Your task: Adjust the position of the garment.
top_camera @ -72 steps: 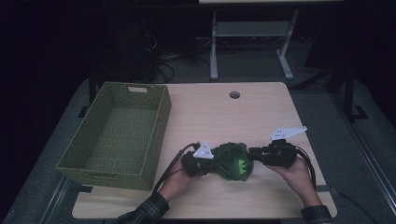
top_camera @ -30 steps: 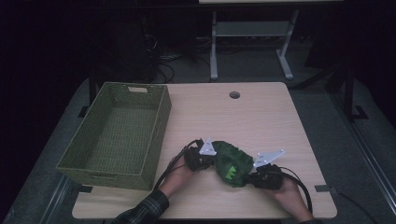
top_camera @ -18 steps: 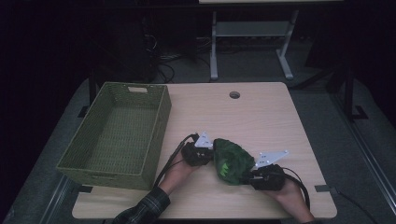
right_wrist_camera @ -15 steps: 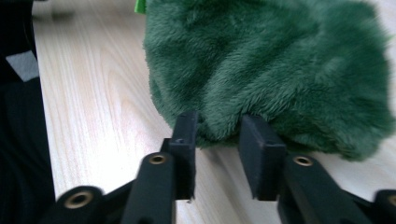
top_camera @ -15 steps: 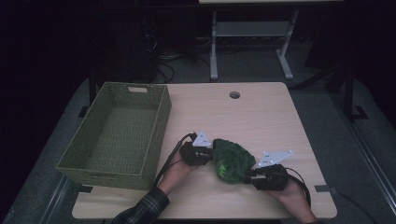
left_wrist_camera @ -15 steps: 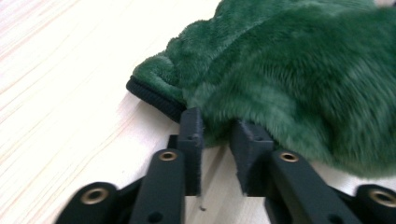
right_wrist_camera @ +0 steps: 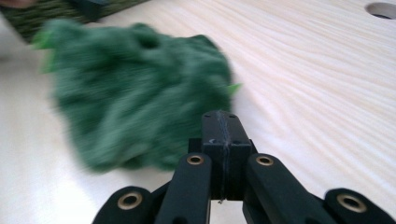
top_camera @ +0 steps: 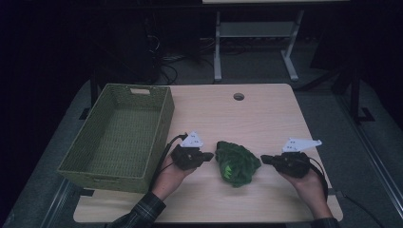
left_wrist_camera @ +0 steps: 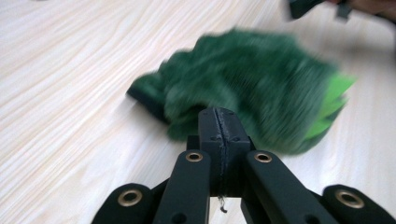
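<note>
Both tongs are pressed together with nothing between them: the left gripper [top_camera: 207, 156] sits just left of the green knitted cloth [top_camera: 236, 163] and the right gripper [top_camera: 266, 159] just right of it, each having just snapped its jaws closed, empty. That cloth lies crumpled on the wooden table [top_camera: 266, 114], lower centre of the high view, apart from both jaw tips. It looks soft, light and floppy, so it should sag and stretch when lifted; a pinch on a thick fold or an edge would likely hold better than one on the loose top. Seen from the left gripper view, a bright lime patch [left_wrist_camera: 338, 91] shows at the cloth's right side, and the knit texture reads closely. Only the high view takes in the woven green basket [top_camera: 164, 111] at centre left, empty, well apart from the cloth.
</note>
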`<state>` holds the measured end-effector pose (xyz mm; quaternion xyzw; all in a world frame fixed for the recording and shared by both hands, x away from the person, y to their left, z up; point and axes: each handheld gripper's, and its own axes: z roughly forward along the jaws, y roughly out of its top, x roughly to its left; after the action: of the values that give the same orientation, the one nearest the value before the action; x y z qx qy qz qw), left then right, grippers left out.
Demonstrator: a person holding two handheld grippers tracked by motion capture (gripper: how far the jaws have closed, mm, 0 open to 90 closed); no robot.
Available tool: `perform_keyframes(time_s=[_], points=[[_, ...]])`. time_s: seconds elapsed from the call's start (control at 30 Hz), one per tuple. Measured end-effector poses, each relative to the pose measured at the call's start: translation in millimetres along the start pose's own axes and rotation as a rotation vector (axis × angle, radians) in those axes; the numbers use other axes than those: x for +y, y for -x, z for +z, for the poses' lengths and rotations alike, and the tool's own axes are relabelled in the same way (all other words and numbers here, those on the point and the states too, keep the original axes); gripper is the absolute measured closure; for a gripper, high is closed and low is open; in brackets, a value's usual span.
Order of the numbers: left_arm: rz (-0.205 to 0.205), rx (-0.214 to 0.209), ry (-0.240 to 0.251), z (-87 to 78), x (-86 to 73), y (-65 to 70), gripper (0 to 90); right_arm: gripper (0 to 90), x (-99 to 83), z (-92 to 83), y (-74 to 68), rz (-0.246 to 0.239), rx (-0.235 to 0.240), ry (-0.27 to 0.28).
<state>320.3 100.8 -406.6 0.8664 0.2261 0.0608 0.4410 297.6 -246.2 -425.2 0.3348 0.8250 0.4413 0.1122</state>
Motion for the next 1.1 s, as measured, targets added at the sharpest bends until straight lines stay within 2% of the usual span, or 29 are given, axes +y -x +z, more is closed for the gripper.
perform_keyframes(time_s=[0.13,0.2,0.33,0.43,0.53,0.6,0.7,0.73,0.77,0.87,0.97,1.1], points=[[0.006,-0.033,0.035,1.1,12.7,10.9,89.7,90.0,4.6,19.2,15.5,0.011,0.000,-0.046],[0.021,-0.054,0.053,0.8,20.3,18.9,89.7,90.0,6.4,29.0,18.3,0.006,0.003,-0.064],[0.048,-0.081,0.050,6.2,30.2,29.7,89.4,90.0,5.8,42.5,18.5,0.008,0.010,-0.106],[0.061,-0.075,0.002,21.3,28.0,32.3,89.3,90.0,4.6,45.2,18.1,0.007,0.024,-0.118],[0.067,-0.062,-0.073,37.8,14.9,30.5,89.6,90.0,3.5,44.6,16.9,0.006,0.040,-0.128],[0.065,-0.044,-0.115,43.9,6.7,28.9,89.7,90.0,2.9,44.3,15.4,0.009,0.049,-0.137],[0.059,-0.045,-0.160,50.4,-3.7,24.3,89.8,90.0,1.8,45.8,12.8,-0.005,0.074,-0.144],[0.054,-0.037,-0.166,52.7,-5.6,23.9,89.8,90.0,2.1,46.0,11.1,0.004,0.077,-0.152],[0.067,-0.028,-0.175,53.7,-5.9,22.4,89.8,90.0,1.9,47.2,9.5,-0.005,0.091,-0.156],[0.076,-0.013,-0.189,55.6,-6.5,17.6,89.8,90.0,0.5,51.1,3.6,-0.019,0.107,-0.189],[0.086,0.004,-0.201,57.1,-6.4,13.0,89.8,90.0,-3.0,53.4,-3.7,-0.036,0.126,-0.200],[0.090,0.014,-0.198,58.3,-6.0,9.3,89.8,90.0,-6.9,52.0,-14.9,-0.056,0.166,-0.212]])
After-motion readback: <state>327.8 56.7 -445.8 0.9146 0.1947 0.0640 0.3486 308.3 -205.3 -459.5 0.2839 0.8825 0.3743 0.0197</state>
